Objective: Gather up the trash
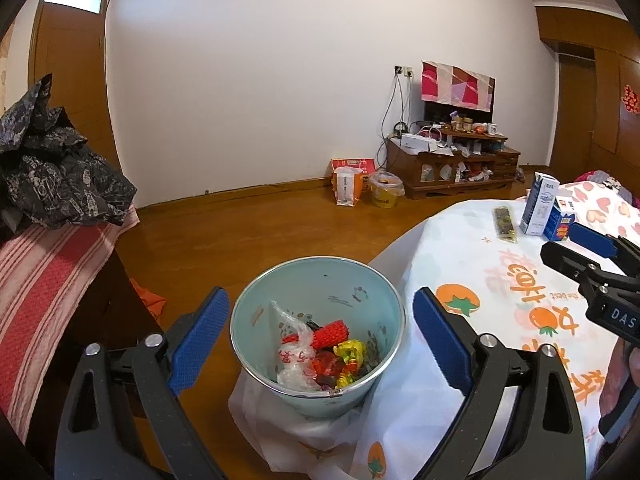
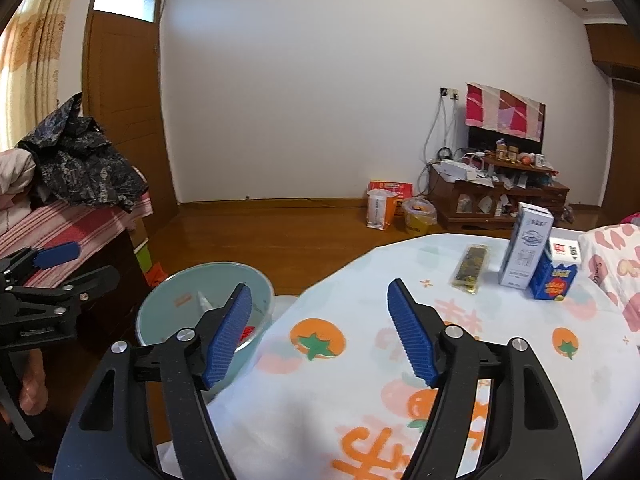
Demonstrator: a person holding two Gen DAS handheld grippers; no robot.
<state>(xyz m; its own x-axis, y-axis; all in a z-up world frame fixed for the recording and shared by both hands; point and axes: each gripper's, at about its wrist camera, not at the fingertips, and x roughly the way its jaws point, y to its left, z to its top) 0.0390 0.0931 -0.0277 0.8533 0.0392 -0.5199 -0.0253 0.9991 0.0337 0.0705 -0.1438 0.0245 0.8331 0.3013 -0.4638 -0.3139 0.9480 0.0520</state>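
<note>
Left wrist view puts the pale blue bin (image 1: 320, 332) at lower centre for us, standing on the wooden floor (image 1: 248, 232) against the edge of the table's fruit-print cloth (image 1: 480, 264). In it we see a clear plastic bag (image 1: 290, 344), a red wrapper (image 1: 330, 333) and a yellow wrapper (image 1: 352, 354). Our left gripper (image 1: 320, 336) frames the bin with jaws wide apart and nothing held. In the right wrist view, our right gripper (image 2: 320, 332) hangs over the cloth at lower centre, jaws well apart and empty. Toward the upper right of that frame we find a dark flat packet (image 2: 472, 268), a white carton (image 2: 526, 252) and a small blue carton (image 2: 558, 276) beside it.
</note>
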